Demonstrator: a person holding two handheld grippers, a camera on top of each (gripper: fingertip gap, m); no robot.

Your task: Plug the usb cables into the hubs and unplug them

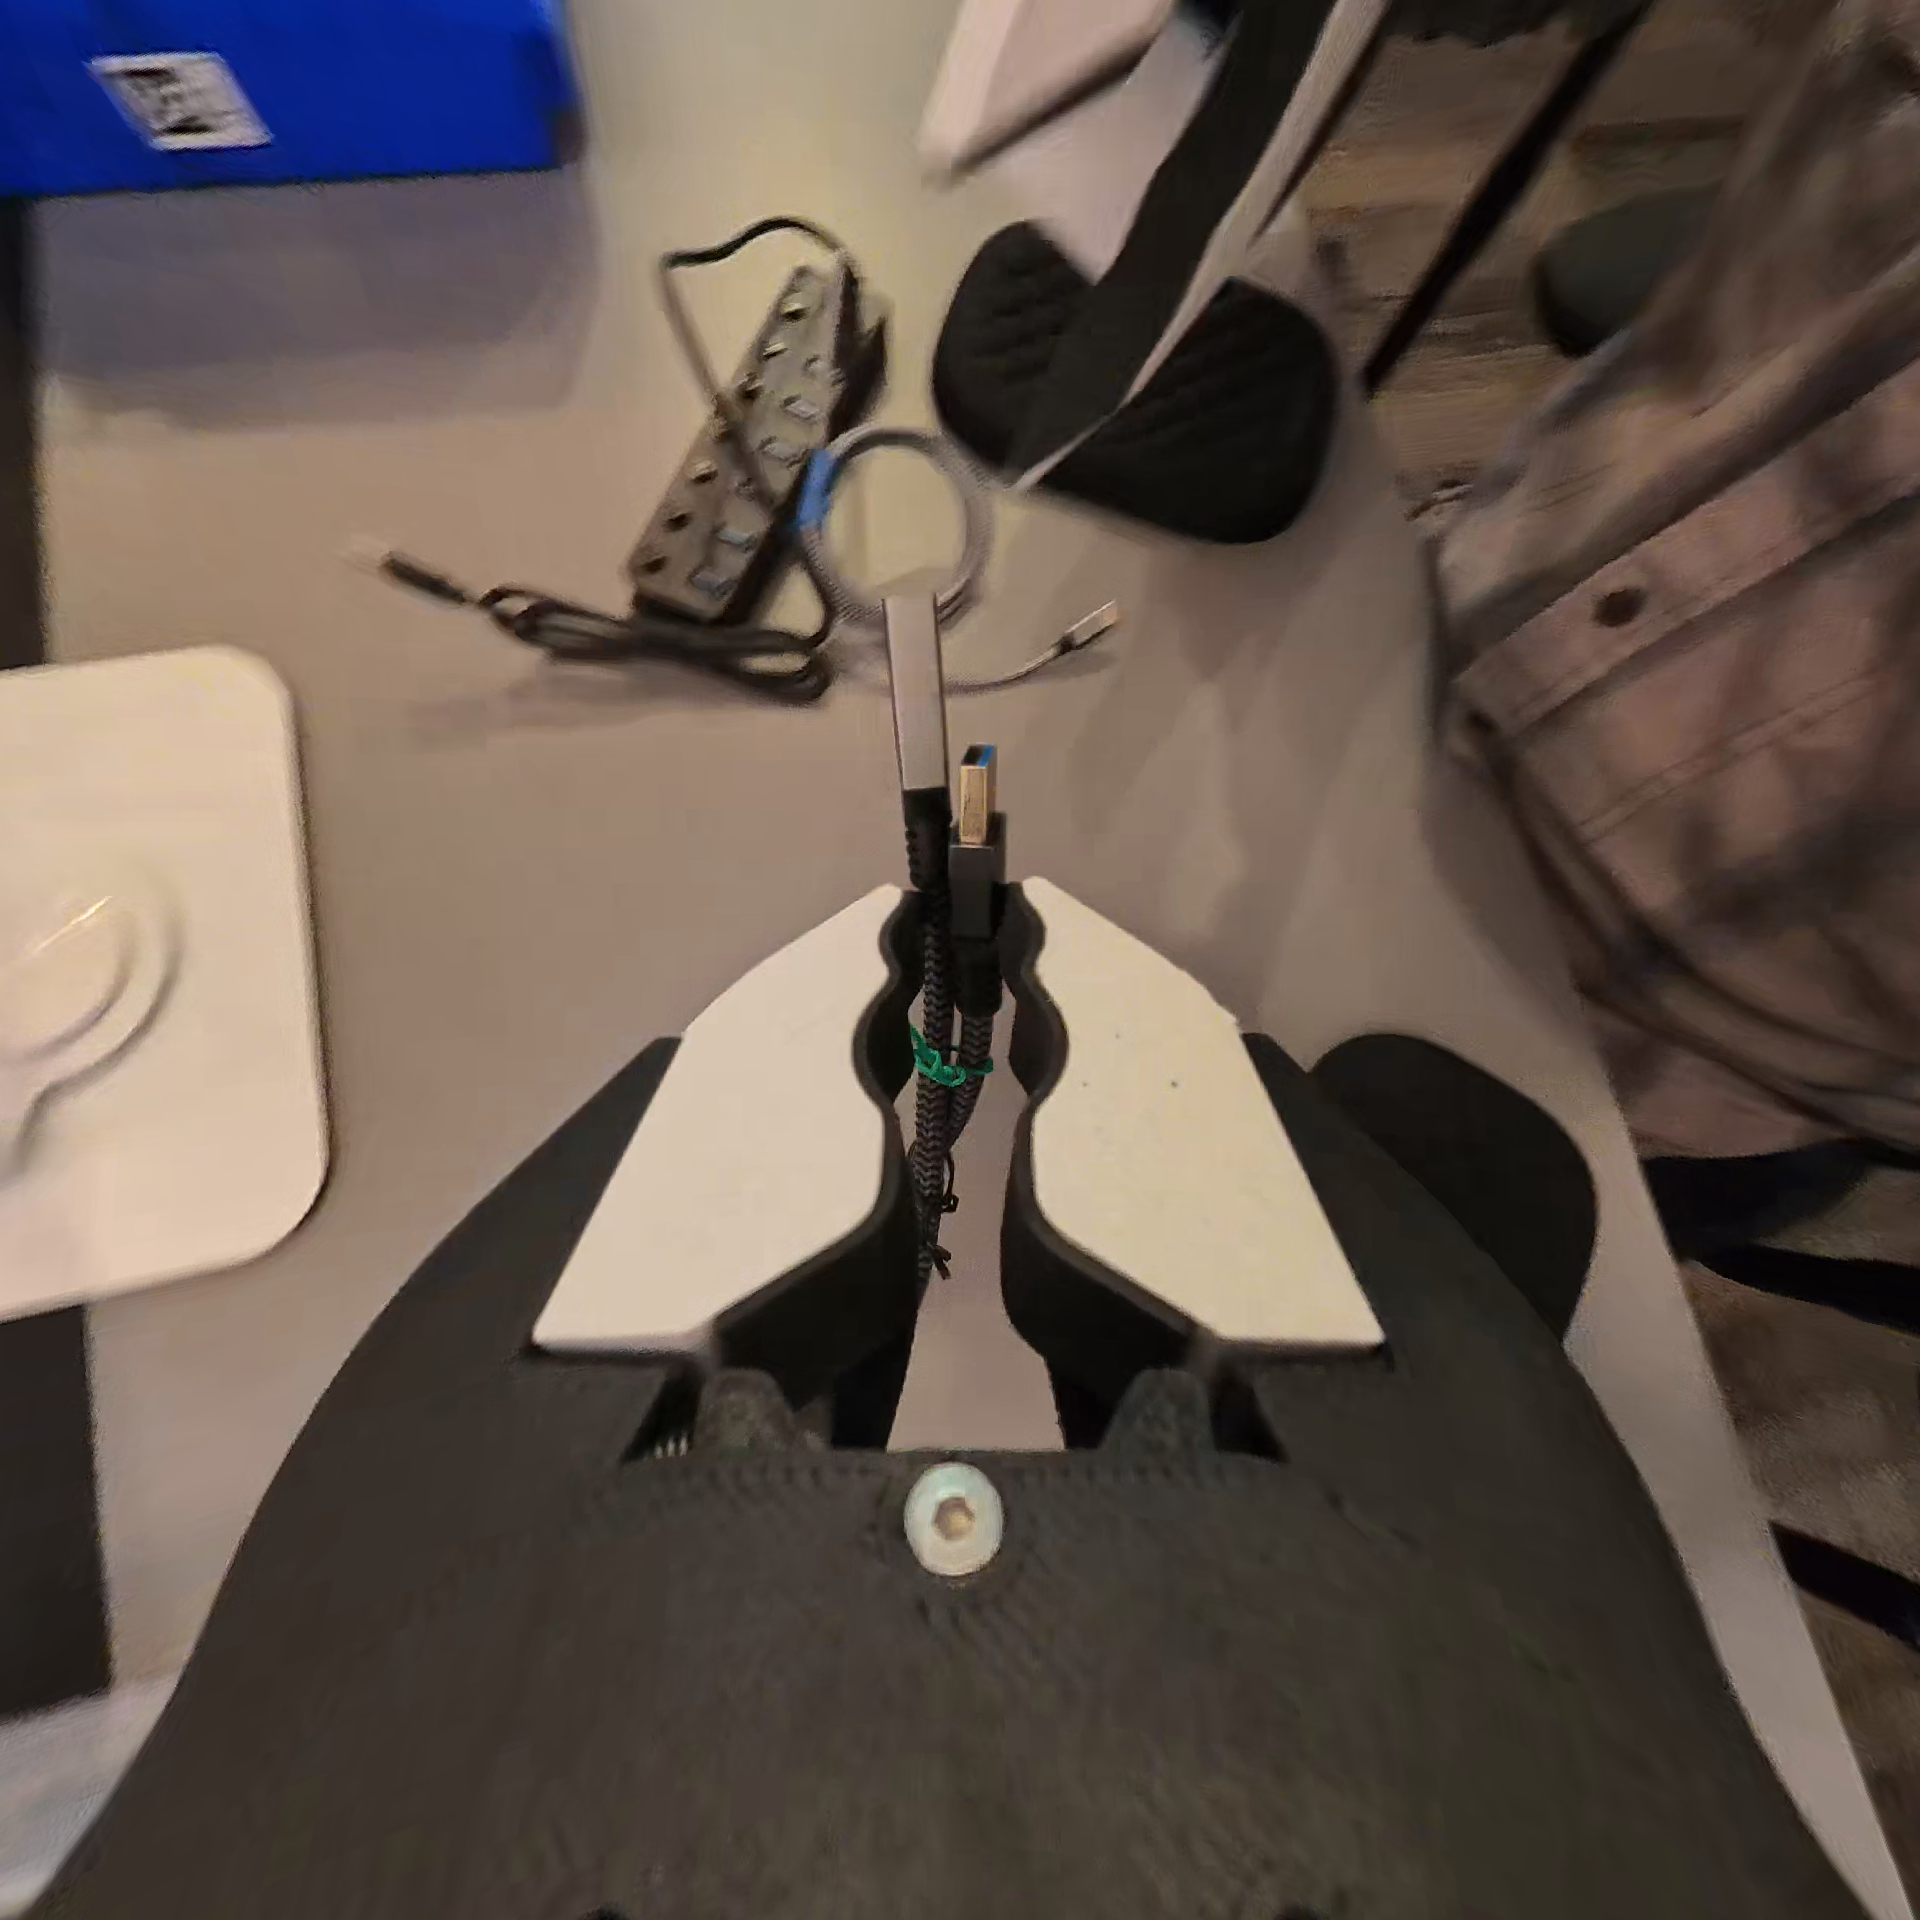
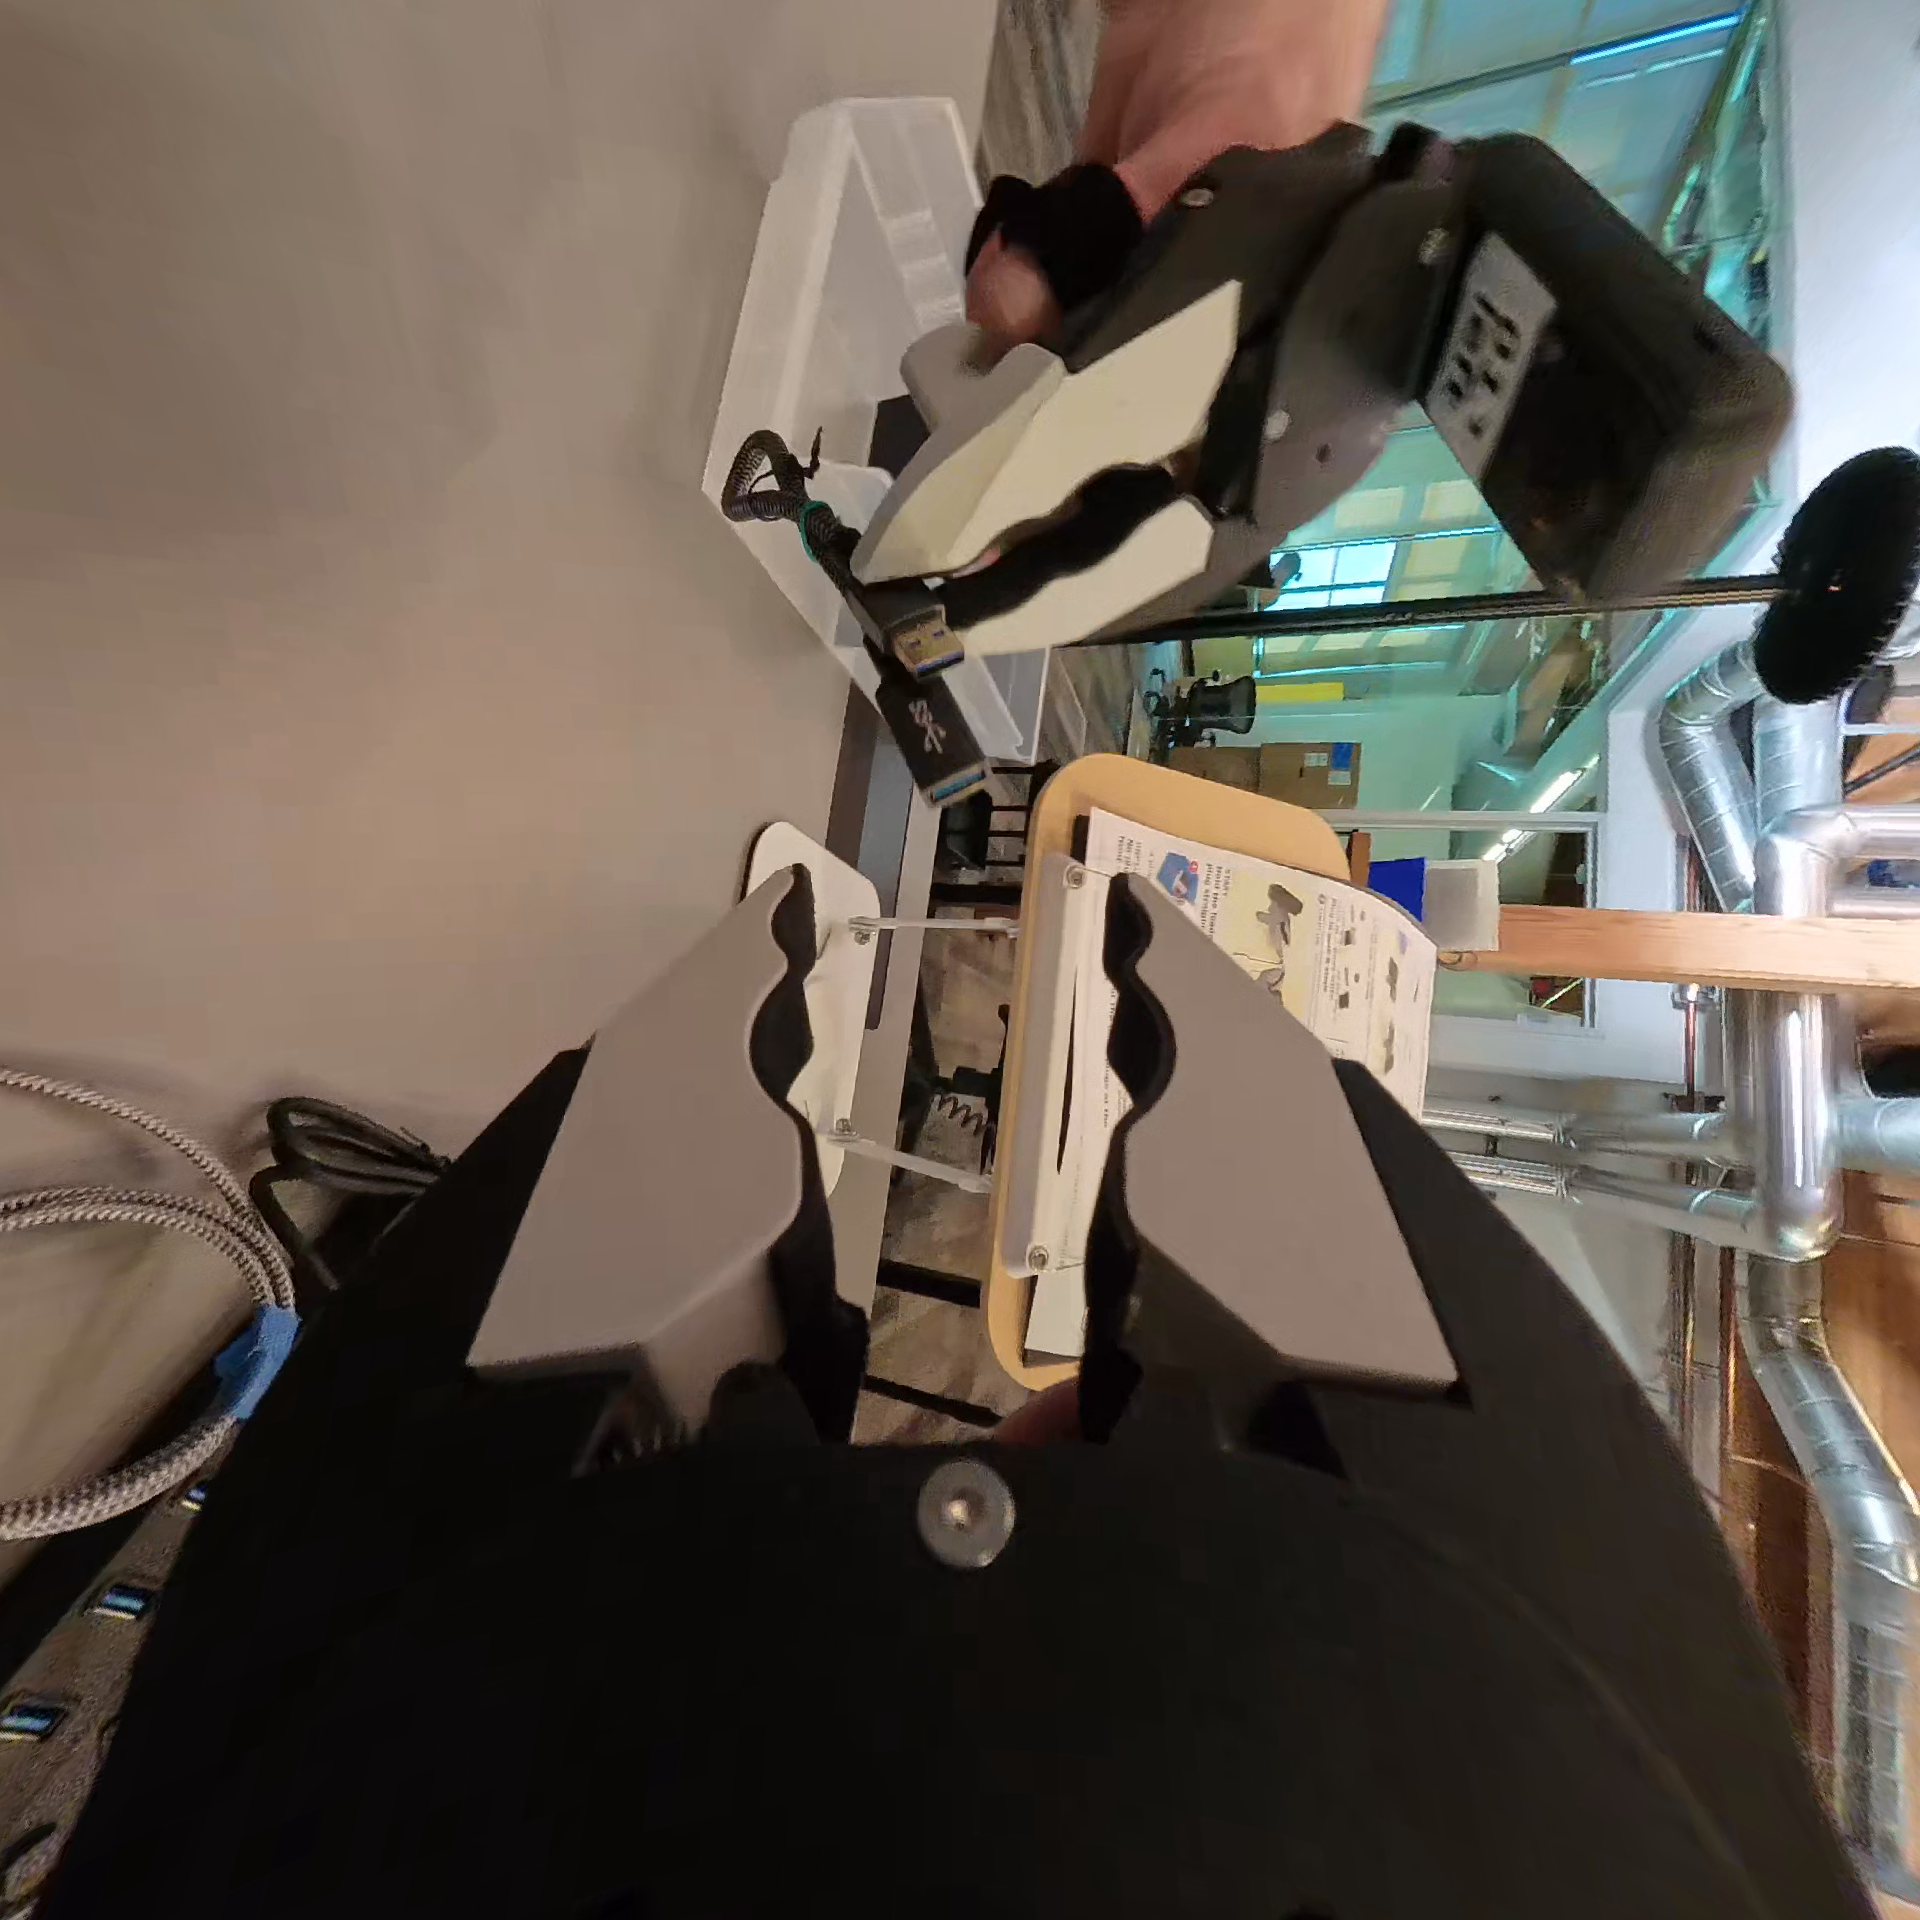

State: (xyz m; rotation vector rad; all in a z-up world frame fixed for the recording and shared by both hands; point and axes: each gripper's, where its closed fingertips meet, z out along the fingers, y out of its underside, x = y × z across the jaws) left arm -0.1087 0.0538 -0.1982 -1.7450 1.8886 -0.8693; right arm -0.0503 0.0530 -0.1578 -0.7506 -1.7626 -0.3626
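Observation:
My left gripper (image 1: 961,894) is shut on a folded black braided USB cable (image 1: 935,997) bound with a green tie. Its blue-tongued plug (image 1: 979,805) and grey socket end (image 1: 916,707) stick out past the fingertips. It is held above the table, short of a black multi-port hub (image 1: 758,457) lying flat. My right gripper (image 2: 961,894) is open and empty, hovering over the hub (image 2: 73,1683). The right wrist view shows the left gripper (image 2: 920,587) with the plug (image 2: 920,636) and socket end (image 2: 935,743). The right gripper also shows in the left wrist view (image 1: 1039,468).
A coiled grey braided cable (image 1: 904,520) with a blue tie lies beside the hub, with the hub's black lead (image 1: 623,634) in front. A blue box (image 1: 270,94) sits far left, a white stand base (image 1: 135,966) at left. A clear bin (image 2: 883,312) and a sheet holder (image 2: 1247,935) stand beyond. Across from one pair of fingers to the other is roughly 8 centimetres. My right tips are roughly 20 centimetres from the hub's black lead (image 1: 623,634).

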